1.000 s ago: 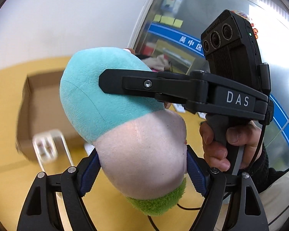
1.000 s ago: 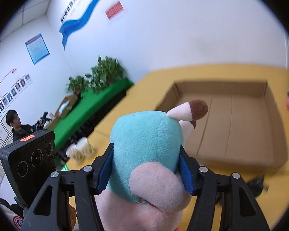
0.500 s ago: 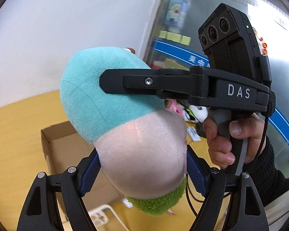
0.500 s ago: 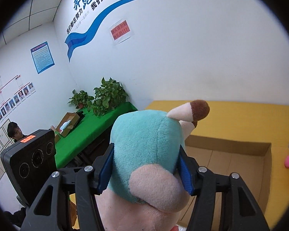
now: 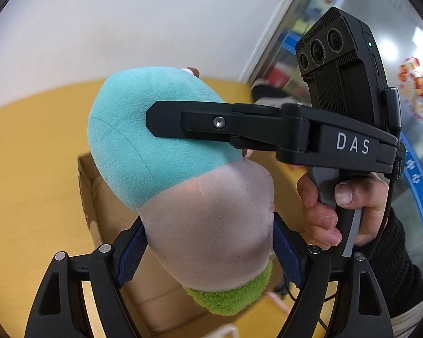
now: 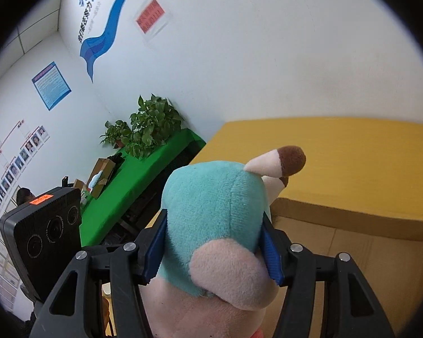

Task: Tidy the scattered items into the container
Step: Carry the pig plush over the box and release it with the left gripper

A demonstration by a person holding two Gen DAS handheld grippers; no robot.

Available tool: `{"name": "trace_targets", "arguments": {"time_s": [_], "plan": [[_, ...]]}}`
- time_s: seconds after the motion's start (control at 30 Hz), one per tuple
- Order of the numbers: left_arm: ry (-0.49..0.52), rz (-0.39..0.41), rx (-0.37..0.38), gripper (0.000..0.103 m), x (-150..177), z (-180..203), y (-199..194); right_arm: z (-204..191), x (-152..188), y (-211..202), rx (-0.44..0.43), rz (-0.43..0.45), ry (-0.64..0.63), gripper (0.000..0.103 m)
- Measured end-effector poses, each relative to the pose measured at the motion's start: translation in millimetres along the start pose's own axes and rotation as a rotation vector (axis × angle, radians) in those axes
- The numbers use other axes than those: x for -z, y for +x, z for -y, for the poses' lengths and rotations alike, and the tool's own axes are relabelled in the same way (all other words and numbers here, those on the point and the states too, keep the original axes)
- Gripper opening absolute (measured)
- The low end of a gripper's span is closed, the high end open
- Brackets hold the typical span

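A plush toy (image 5: 166, 152) with a teal head, pale pink body and green hem is held in the air by both grippers. My left gripper (image 5: 208, 242) is shut on its pink body. My right gripper (image 6: 214, 242) is shut on its teal head (image 6: 211, 205); its finger shows from the side in the left wrist view (image 5: 211, 124). The toy's brown-tipped horn (image 6: 279, 163) points up. An open cardboard box (image 5: 104, 197) lies on the yellow table below and behind the toy; its far wall shows in the right wrist view (image 6: 352, 219).
The yellow table (image 6: 352, 152) runs to a white wall. A green-covered table (image 6: 143, 174) with potted plants (image 6: 152, 124) stands at the left. A white object (image 5: 225, 331) peeks in at the box's near edge. A glass door (image 5: 296, 42) is at the right.
Both grippers have carried the toy together closer to and over the box; the views have tilted up and the box now lies right under the toy.
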State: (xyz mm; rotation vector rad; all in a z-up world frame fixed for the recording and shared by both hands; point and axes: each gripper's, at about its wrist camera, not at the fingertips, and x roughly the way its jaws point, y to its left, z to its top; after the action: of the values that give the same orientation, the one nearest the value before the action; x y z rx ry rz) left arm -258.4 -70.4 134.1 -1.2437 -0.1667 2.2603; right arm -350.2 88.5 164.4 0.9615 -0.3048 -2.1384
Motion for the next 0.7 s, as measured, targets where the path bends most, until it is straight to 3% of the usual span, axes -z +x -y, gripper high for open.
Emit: {"name": "trace_targets", "arguments": {"time_s": [0.17, 0.43, 0.57, 0.63, 0.7], "plan": [[-0.077, -0.112, 0.002, 0.085, 4.9, -49.3, 64.7, 55.2, 26.0, 64.7, -0.023, -0.056, 0.118, 0.059], [-0.111, -0.197, -0.002, 0.086, 13.9, -85.0, 116.6, 96.1, 53.0, 123.6, -0.005, -0.110, 0.204, 0.059], [-0.149, -0.201, 0.021, 0.093, 17.8, -92.0, 127.7, 104.7, 60.1, 134.7, 0.009, -0.107, 0.234, 0.066], [-0.148, -0.191, -0.001, 0.094, 18.6, -91.0, 127.7, 108.4, 63.7, 134.4, 0.017, -0.096, 0.254, 0.073], [-0.136, -0.164, -0.021, 0.094, 18.5, -87.8, 121.0, 109.4, 64.1, 129.0, 0.044, -0.079, 0.254, 0.074]]}}
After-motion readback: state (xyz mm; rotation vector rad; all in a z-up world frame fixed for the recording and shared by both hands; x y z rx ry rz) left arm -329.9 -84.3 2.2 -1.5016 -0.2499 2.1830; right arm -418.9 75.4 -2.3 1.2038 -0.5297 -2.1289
